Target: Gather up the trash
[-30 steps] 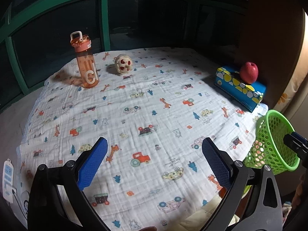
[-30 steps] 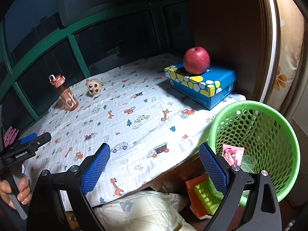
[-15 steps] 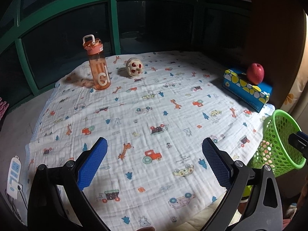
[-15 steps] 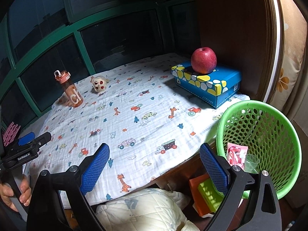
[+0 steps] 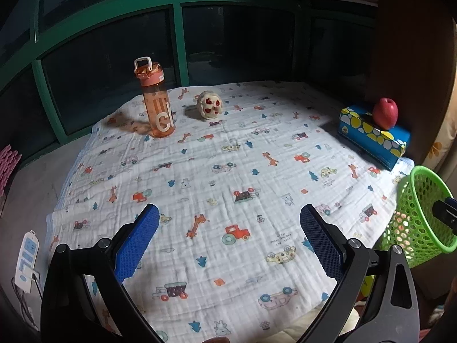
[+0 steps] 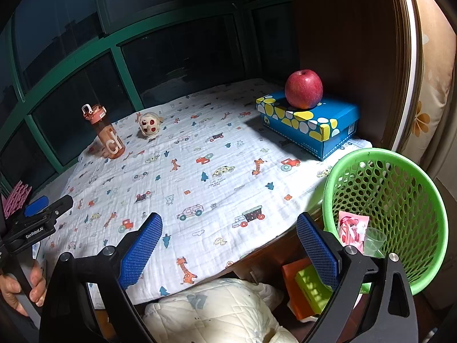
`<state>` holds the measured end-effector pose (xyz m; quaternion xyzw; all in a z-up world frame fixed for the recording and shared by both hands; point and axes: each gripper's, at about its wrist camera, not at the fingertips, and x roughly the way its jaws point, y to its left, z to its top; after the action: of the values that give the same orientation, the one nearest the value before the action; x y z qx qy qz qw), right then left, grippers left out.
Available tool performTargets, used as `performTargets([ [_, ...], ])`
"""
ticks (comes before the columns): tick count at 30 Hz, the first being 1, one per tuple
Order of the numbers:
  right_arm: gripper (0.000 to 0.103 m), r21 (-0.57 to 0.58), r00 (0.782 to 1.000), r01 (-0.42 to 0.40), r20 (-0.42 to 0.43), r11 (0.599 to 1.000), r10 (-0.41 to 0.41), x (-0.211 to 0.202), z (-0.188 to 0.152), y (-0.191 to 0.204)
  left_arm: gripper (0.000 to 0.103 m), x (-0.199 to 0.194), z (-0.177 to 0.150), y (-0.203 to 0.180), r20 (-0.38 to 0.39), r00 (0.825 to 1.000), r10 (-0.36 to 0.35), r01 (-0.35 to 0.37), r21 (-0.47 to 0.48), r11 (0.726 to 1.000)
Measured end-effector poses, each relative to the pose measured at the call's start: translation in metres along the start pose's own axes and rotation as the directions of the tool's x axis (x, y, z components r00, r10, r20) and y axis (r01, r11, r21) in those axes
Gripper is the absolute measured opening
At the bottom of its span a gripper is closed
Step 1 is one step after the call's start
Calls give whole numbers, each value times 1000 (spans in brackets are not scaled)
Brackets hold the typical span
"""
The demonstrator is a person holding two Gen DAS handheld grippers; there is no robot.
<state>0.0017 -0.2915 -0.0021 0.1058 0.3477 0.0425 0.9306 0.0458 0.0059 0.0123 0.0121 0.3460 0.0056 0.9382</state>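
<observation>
A green mesh basket (image 6: 400, 188) stands off the table's right edge; it holds a pink wrapper (image 6: 350, 228) and a clear plastic cup (image 6: 374, 241). It also shows in the left wrist view (image 5: 420, 200). My left gripper (image 5: 228, 223) is open and empty over the near part of the patterned cloth (image 5: 228, 177). My right gripper (image 6: 228, 228) is open and empty above the table's near right edge, left of the basket. The left gripper also shows in the right wrist view (image 6: 42, 211), held by a hand.
An orange bottle (image 5: 157, 105) and a small round plush toy (image 5: 210, 105) stand at the far side. A red apple (image 6: 303, 88) sits on a blue box (image 6: 311, 123) at the right. A white power strip (image 5: 25, 260) lies at the left. A quilt (image 6: 217, 311) and coloured boxes (image 6: 305, 285) lie below the table edge.
Both grippers have drawn back and up from the table, so more of the cloth and basket shows. Both stay open and empty.
</observation>
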Motion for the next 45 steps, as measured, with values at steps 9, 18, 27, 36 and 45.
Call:
performTargets([
  [9,92,0,1000,3,-6,1000,-3,1,-1,0,97,0,-2,-1,-6,1000,0,0,1,1000],
  [18,92,3,1000,-2,-11,1000,2,2,-2,-1,97,-2,-2,-1,-2,1000,-3,3,0,1000],
  [27,92,4,1000,3,-16,1000,-3,5,-3,-2,97,-3,-2,-2,-1,1000,-7,7,-2,1000],
  [36,92,3,1000,-1,-16,1000,1,5,-4,-2,97,-3,0,-3,0,1000,-8,8,-1,1000],
  [45,92,3,1000,1,-18,1000,-1,6,-6,-2,97,-4,1,-3,0,1000,-13,13,-4,1000],
])
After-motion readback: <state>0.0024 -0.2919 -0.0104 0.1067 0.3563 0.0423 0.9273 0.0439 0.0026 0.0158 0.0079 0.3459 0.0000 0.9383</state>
